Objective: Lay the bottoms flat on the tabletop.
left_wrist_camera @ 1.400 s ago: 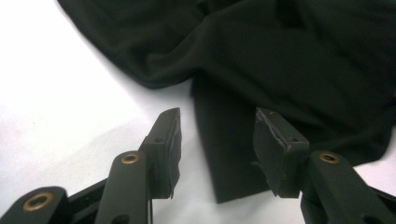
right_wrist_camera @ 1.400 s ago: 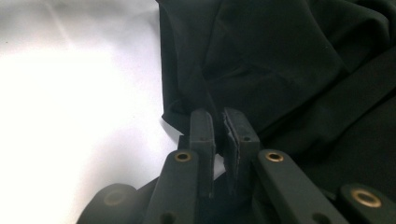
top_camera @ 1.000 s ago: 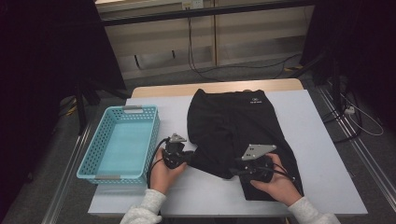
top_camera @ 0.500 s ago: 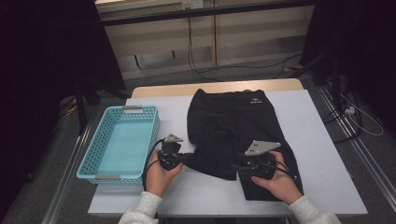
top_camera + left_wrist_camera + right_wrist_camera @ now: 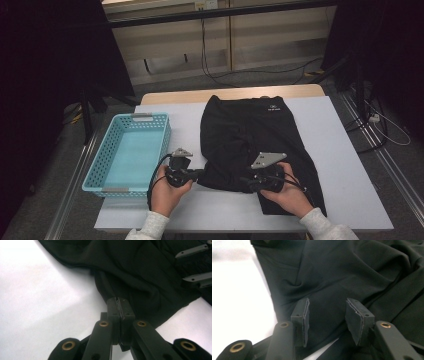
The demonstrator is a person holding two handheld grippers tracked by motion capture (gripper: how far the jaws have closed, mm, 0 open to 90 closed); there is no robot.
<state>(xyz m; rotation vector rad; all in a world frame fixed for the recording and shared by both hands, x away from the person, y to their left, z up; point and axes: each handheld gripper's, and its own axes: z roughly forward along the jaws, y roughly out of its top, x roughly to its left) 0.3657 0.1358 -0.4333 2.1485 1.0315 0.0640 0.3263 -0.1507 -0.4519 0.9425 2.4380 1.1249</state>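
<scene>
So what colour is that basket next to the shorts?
Light blue, a lattice-walled basket; the high view shows it best.

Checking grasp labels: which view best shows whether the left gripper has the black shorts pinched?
The left gripper view: the left gripper has its fingers pressed together at the edge of the black shorts. The high view shows it small, at the cloth's near left edge. The right gripper view shows cloth between open fingers.
</scene>
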